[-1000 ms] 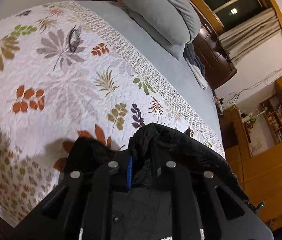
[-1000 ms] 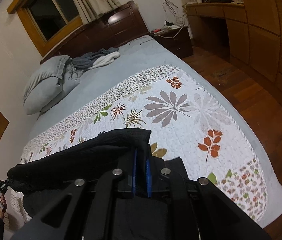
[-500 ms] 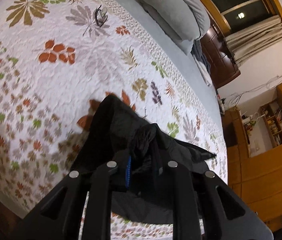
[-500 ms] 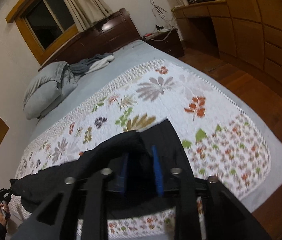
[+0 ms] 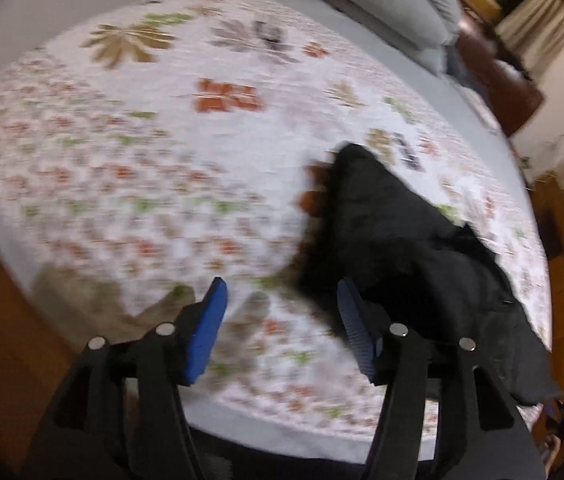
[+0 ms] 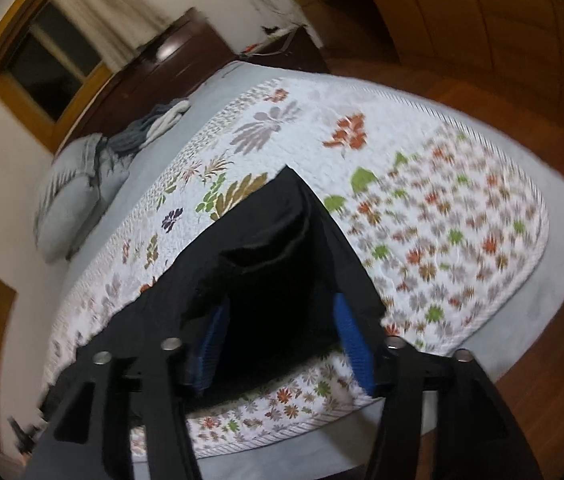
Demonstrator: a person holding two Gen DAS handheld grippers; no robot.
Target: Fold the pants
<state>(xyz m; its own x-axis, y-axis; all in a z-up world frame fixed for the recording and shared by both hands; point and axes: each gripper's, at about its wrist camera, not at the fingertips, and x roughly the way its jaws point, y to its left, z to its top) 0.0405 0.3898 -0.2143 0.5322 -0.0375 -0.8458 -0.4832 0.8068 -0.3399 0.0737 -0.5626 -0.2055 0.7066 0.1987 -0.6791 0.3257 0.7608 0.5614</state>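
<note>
Left tongs (image 5: 279, 312) angled steeply downward, jaws just spread apart, blue pads (image 5: 205, 332) well separated with nothing pinched between them, black frame arms splayed at the bottom of the left wrist view. Right tongs (image 6: 277, 328) tilted downward too, less steeply, jaws likewise just opening, blue pads (image 6: 352, 340) standing clear of each other and pressing on nothing, though dark cloth shows in the gap. Both views smeared by motion blur, so fine detail at the fingertips hard to make out.

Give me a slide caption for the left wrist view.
Left claw open above floral quilt, black pants released beside it.
</note>
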